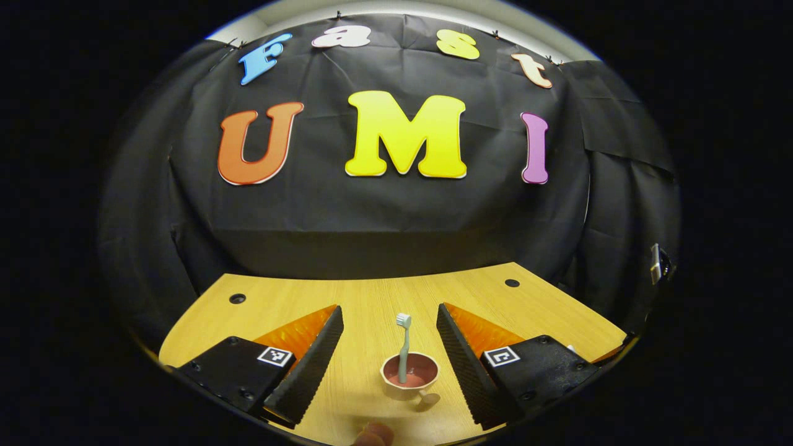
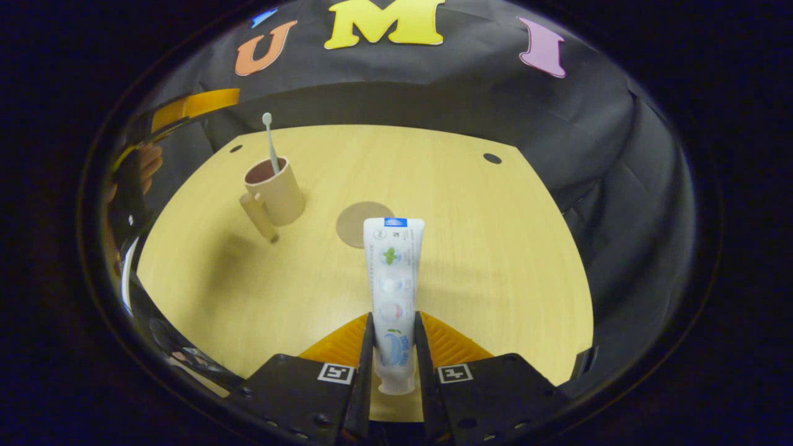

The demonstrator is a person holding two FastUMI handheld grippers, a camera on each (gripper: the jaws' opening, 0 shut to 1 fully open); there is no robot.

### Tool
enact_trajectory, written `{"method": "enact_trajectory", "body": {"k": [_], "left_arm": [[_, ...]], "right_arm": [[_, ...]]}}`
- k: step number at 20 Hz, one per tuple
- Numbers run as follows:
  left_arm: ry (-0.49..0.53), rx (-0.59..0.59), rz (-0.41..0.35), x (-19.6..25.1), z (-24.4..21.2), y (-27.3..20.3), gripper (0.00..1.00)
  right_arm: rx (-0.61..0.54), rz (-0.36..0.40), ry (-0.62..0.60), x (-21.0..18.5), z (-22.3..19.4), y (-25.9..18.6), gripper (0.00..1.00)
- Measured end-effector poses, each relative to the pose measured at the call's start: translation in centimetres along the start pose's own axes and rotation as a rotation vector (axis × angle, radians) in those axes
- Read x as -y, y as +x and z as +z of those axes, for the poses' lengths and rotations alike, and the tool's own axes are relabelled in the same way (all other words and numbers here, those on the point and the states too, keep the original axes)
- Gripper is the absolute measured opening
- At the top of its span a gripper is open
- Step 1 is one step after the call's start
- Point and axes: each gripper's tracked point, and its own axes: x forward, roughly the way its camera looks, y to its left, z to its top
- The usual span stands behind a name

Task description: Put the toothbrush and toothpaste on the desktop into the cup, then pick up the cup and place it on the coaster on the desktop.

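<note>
A beige cup [image 1: 409, 376] with a handle stands on the wooden desktop [image 1: 372, 297], and a pale toothbrush [image 1: 404, 347] stands in it, bristles up. My left gripper [image 1: 389, 322] is open above the cup, its fingers wide apart on either side of it. In the right gripper view the cup [image 2: 276, 191] with the toothbrush [image 2: 270, 141] is at the far left. A round brown coaster [image 2: 354, 224] lies near the desk's middle. My right gripper [image 2: 394, 328] is shut on a white toothpaste tube [image 2: 393, 285], held above the desk, pointing away toward the coaster.
Two dark cable holes [image 2: 492, 158] [image 2: 235, 148] sit near the desk's far edge [image 2: 372, 129]. A person's hand [image 2: 147, 166] shows at the far left of the right gripper view. Black cloth hangs behind the desk.
</note>
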Motion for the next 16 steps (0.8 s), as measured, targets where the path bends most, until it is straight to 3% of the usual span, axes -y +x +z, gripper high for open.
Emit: {"method": "enact_trajectory", "body": {"k": [5, 11, 16], "left_arm": [[0.004, 0.024, 0.028, -1.7, 1.5, -4.5, 0.96], [-0.057, -0.01, 0.145, -6.5, 0.8, -9.8, 0.96], [-0.099, -0.063, 0.222, -9.3, -1.0, -13.8, 0.96]], "right_arm": [[0.081, 0.104, -0.001, -6.8, 6.5, 1.6, 0.34], [0.218, 0.219, 0.009, -14.6, 15.0, 2.0, 0.34], [0.391, 0.246, -0.028, -17.6, 21.0, 2.6, 0.35]]}}
